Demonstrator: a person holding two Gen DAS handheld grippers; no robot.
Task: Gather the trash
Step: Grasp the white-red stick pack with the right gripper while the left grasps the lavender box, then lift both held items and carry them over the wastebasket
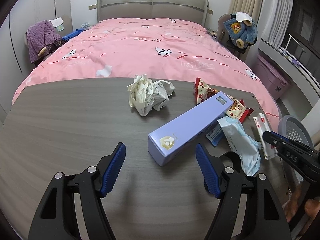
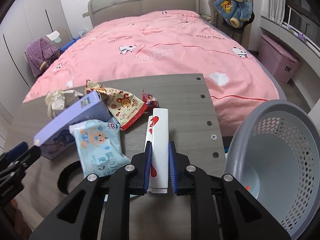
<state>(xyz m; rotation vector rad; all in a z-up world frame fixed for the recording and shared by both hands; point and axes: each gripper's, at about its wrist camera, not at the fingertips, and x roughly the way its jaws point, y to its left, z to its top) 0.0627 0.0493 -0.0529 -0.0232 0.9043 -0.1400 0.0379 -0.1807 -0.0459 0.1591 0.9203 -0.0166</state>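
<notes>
My right gripper point(image 2: 160, 147) is shut on a white packet with red hearts point(image 2: 160, 124), which lies lengthwise on the grey table point(image 2: 190, 104). Left of it lie a light-blue wipes pack point(image 2: 100, 140), a long purple box point(image 2: 70, 116), a cream-and-red snack wrapper point(image 2: 124, 108), a small red wrapper point(image 2: 150, 100) and crumpled paper point(image 2: 58, 100). My left gripper point(image 1: 160, 147) hovers open over the table, its jaws on either side of the purple box's point(image 1: 192, 124) near end without touching it. The crumpled paper point(image 1: 149, 94) lies farther back. A grey perforated basket point(image 2: 266, 108) stands beside the table's right edge.
A bed with a pink duvet point(image 1: 140, 50) runs behind the table's far edge. A pink storage box point(image 2: 278, 64) sits on the floor at the right. Chairs draped with clothes stand on both sides of the bed head.
</notes>
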